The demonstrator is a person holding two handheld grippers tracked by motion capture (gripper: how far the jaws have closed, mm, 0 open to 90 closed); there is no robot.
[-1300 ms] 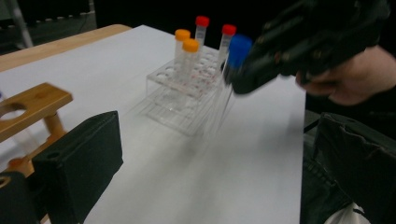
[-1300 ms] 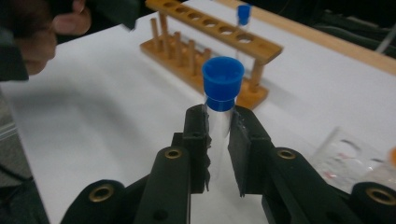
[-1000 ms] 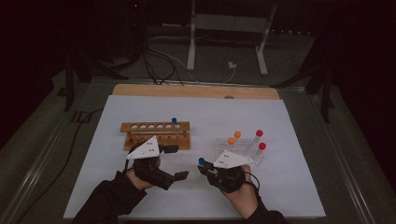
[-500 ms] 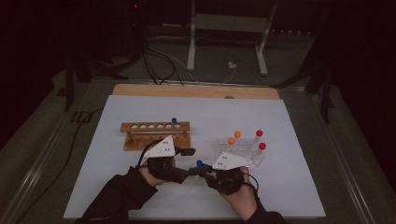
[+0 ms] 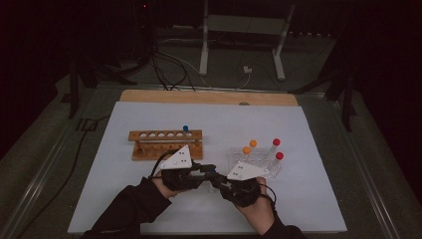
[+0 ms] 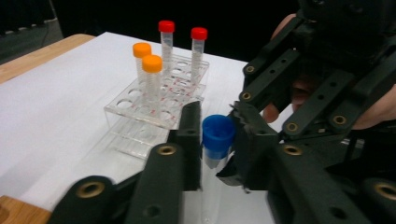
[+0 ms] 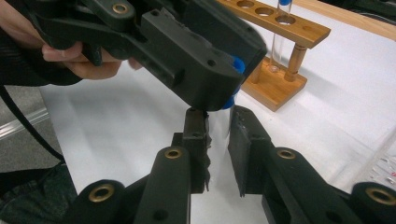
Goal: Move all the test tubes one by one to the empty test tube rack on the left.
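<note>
Left gripper (image 5: 206, 171) moved right, jaws just closing onto blue-capped tube (image 6: 217, 140) | right gripper (image 5: 217, 180) apparently clamps tube body | clear rack (image 5: 266, 164): 2 orange, 2 red | wooden rack (image 5: 149, 144): 1 blue

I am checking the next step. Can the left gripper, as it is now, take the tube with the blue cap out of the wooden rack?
Probably not: the left gripper is shut on a blue-capped tube that the right gripper also holds. The wooden rack is close behind.

L gripper (image 5: 206, 171) jaws just closed, tip-to-tip w/ clamped R gripper (image 5: 217, 183).
</note>
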